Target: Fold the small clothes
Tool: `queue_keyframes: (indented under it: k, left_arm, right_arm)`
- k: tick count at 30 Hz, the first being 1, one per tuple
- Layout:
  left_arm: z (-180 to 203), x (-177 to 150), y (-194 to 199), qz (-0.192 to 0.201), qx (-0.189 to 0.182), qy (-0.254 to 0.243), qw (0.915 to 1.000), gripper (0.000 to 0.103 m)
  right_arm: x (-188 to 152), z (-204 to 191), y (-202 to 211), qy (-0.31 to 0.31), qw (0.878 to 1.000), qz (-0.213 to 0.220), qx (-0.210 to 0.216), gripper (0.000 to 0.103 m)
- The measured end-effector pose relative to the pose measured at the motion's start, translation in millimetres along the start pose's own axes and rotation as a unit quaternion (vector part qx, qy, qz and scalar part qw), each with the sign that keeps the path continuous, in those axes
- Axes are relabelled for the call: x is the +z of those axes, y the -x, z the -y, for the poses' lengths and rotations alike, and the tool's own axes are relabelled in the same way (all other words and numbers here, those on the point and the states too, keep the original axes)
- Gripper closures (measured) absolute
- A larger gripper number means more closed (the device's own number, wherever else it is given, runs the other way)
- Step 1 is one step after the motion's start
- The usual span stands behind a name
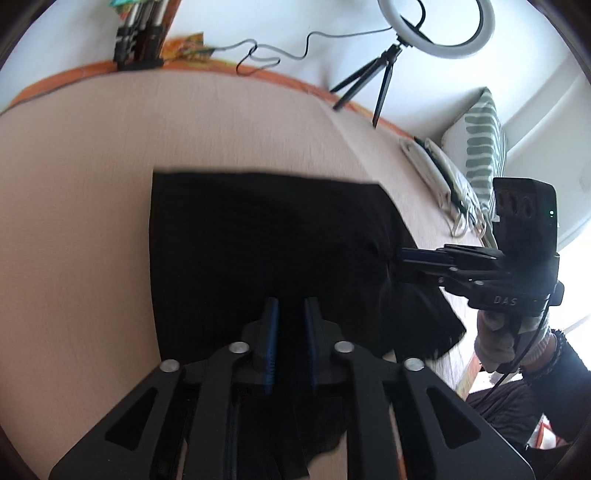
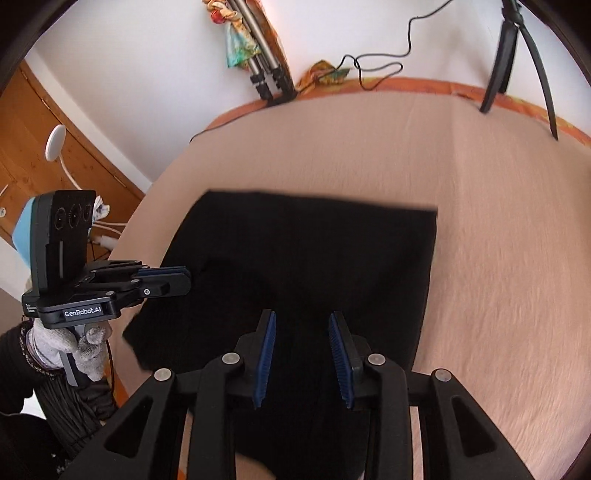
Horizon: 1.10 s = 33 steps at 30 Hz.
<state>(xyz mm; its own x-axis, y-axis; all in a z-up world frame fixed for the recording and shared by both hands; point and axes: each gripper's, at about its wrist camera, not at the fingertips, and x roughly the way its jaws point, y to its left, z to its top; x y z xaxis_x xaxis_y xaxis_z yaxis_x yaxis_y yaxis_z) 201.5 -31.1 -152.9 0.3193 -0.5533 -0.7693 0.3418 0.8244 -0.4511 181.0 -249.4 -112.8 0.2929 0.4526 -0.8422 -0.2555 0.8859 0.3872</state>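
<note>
Only my left view showed ring light [image 1: 436, 27], upper right. Right gripper [image 2: 302, 354] hung parted above black cloth [image 2: 314, 258]; left gripper [image 1: 290, 341] barely parted, gripping nothing.

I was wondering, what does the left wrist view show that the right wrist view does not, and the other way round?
Only the left wrist view shows the ring light's ring, a green-striped pillow and the right gripper at the black garment's right edge. Only the right wrist view shows the wooden cabinet and the left gripper at the garment's left edge. Both show the garment on the pink sheet, the orange border and the dark cable.
</note>
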Motion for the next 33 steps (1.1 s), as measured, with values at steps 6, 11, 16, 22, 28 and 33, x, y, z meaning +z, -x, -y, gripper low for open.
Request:
queue_keyframes:
  k: [6, 11, 16, 22, 28, 33]
  left_arm:
    - [12, -36, 19, 0.001, 0.026, -0.007, 0.9996, 0.076]
    - [29, -60, 32, 0.005, 0.065, -0.041, 0.9970, 0.069]
    - [44, -77, 44, 0.017, 0.107, -0.070, 0.9917, 0.065]
    - [60, -94, 64, 0.049, 0.150, -0.104, 0.9819, 0.051]
    - [71, -99, 76, 0.083, 0.179, -0.124, 0.9724, 0.039]
    - [73, -98, 77, 0.092, 0.198, -0.134, 0.9666, 0.033]
  right_arm:
    - [-36, -7, 20, -0.008, 1.000, -0.006, 0.001, 0.067]
    - [-59, -22, 32, 0.012, 1.000, -0.005, -0.018, 0.067]
    - [-76, -37, 42, 0.034, 0.999, -0.005, -0.027, 0.067]
    - [-85, -48, 64, 0.047, 0.997, 0.046, -0.044, 0.048]
    - [-85, -55, 73, 0.064, 0.988, 0.099, -0.100, 0.028]
    - [-87, -56, 78, 0.071, 0.982, 0.116, -0.129, 0.023]
